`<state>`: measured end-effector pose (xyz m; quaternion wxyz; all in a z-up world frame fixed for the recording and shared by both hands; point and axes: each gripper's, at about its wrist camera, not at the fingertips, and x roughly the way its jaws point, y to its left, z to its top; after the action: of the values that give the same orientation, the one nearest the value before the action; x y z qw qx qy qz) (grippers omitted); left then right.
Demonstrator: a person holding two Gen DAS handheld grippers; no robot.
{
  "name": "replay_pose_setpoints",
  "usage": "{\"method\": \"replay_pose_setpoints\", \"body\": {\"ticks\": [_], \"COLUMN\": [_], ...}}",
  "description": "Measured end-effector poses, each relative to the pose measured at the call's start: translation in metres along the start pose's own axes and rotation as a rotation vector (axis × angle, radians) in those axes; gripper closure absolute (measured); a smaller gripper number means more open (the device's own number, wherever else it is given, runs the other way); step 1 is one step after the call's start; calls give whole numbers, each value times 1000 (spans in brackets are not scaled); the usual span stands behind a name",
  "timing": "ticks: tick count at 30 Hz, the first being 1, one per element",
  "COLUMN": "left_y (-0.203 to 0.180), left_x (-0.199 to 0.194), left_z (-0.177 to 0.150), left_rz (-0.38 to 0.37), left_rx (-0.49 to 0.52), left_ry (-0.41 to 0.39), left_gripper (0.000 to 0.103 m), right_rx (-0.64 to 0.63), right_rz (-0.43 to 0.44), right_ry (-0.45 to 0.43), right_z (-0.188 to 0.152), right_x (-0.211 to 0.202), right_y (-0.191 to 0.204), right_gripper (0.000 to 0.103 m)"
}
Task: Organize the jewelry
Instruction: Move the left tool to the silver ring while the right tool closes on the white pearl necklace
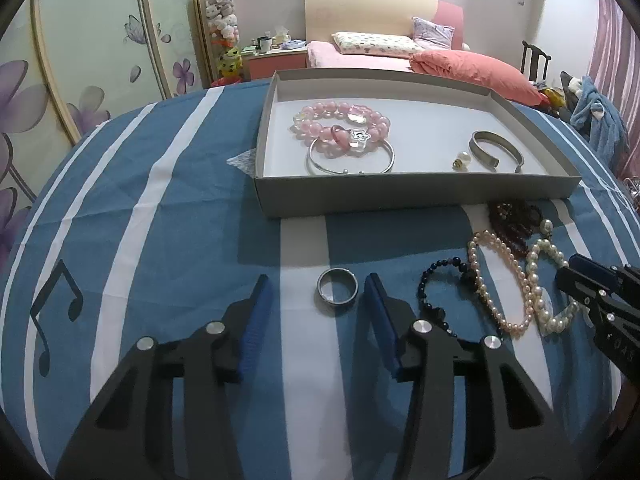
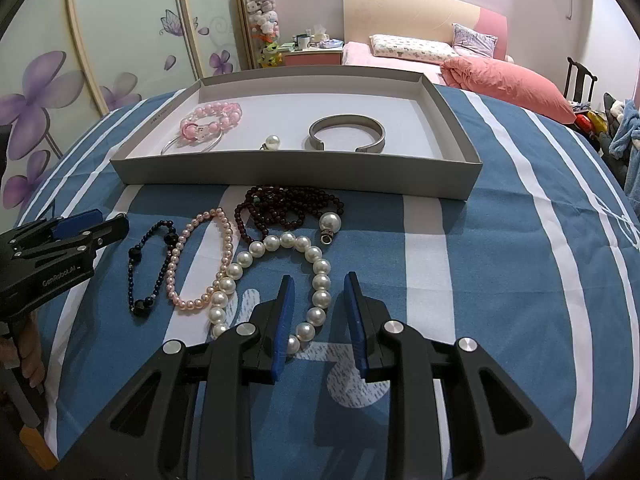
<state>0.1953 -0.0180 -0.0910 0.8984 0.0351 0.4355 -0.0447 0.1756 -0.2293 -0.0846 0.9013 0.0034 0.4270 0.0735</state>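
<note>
A grey tray [image 1: 400,192] [image 2: 280,172] holds a pink bead bracelet [image 1: 340,120] [image 2: 212,120], a thin silver bangle [image 1: 316,164], a grey cuff [image 1: 496,148] [image 2: 344,124] and a pearl earring [image 1: 462,158] [image 2: 273,141]. A metal ring [image 1: 337,286] lies on the cloth between the fingertips of my open left gripper [image 1: 318,292]. My open right gripper [image 2: 318,292] straddles one side of the big white pearl bracelet [image 2: 320,272] [image 1: 540,280]. A pink pearl bracelet [image 2: 200,264] [image 1: 500,276], a dark blue bead bracelet [image 2: 148,268] [image 1: 436,288] and dark red beads [image 2: 288,208] [image 1: 512,216] lie beside it.
The blue and white striped cloth [image 1: 160,240] covers the table. A loose pearl charm [image 2: 330,224] lies by the dark red beads. A bed [image 1: 400,56] and a floral wardrobe [image 1: 60,80] stand behind the table.
</note>
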Motion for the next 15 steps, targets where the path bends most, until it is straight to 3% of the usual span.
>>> {"method": "replay_pose_setpoints", "body": {"ticks": [6, 8, 15], "left_y": [0, 0, 0], "left_x": [0, 0, 0], "left_z": [0, 0, 0], "left_rz": [1, 1, 1], "left_rx": [0, 0, 1], "left_ry": [0, 0, 0], "left_gripper": [55, 55, 56], "right_rx": [-3, -8, 63], "right_rz": [-4, -21, -38], "right_ry": [1, 0, -3], "right_z": [0, -1, -3], "right_x": [0, -1, -3], "right_y": [0, 0, -18], "right_gripper": [77, 92, 92]}}
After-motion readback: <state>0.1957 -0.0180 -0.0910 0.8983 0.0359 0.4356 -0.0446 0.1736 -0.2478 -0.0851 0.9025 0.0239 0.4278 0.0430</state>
